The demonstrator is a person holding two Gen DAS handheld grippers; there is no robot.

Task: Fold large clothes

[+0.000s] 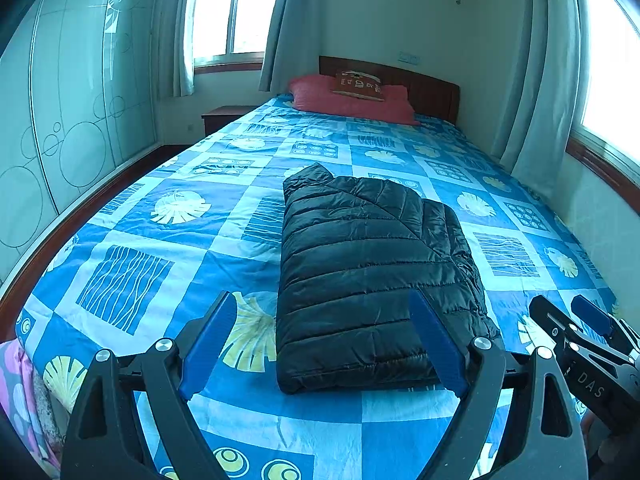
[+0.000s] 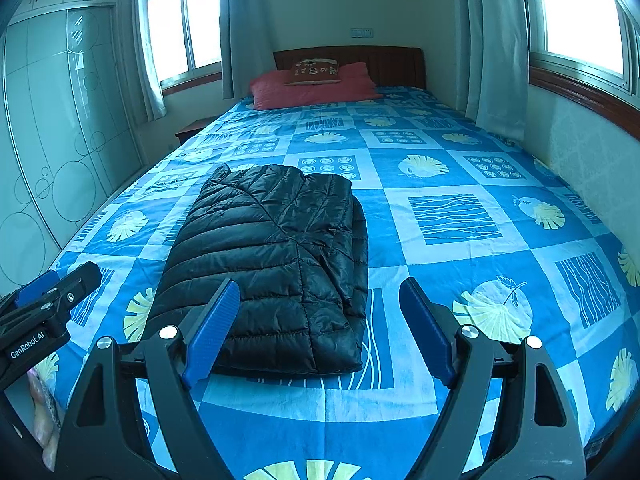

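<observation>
A black quilted puffer jacket [image 1: 368, 272] lies folded into a thick rectangle on the blue patterned bedspread [image 1: 160, 216]. My left gripper [image 1: 324, 308] hovers open above the jacket's near left corner, nothing between its blue pads. In the right wrist view the same jacket [image 2: 272, 264] sits left of centre on the bedspread [image 2: 452, 216]. My right gripper [image 2: 320, 304] is open above the jacket's near right corner, holding nothing. The right gripper [image 1: 576, 316] shows at the right edge of the left wrist view, and the left gripper [image 2: 60, 284] at the left edge of the right wrist view.
Red pillows [image 1: 352, 100] and a wooden headboard [image 1: 432, 88] stand at the bed's far end. A sliding-door wardrobe [image 1: 72, 120] runs along the left, with a small nightstand [image 1: 224, 116] beyond it. Curtained windows [image 2: 576, 12] and a wall close the right side.
</observation>
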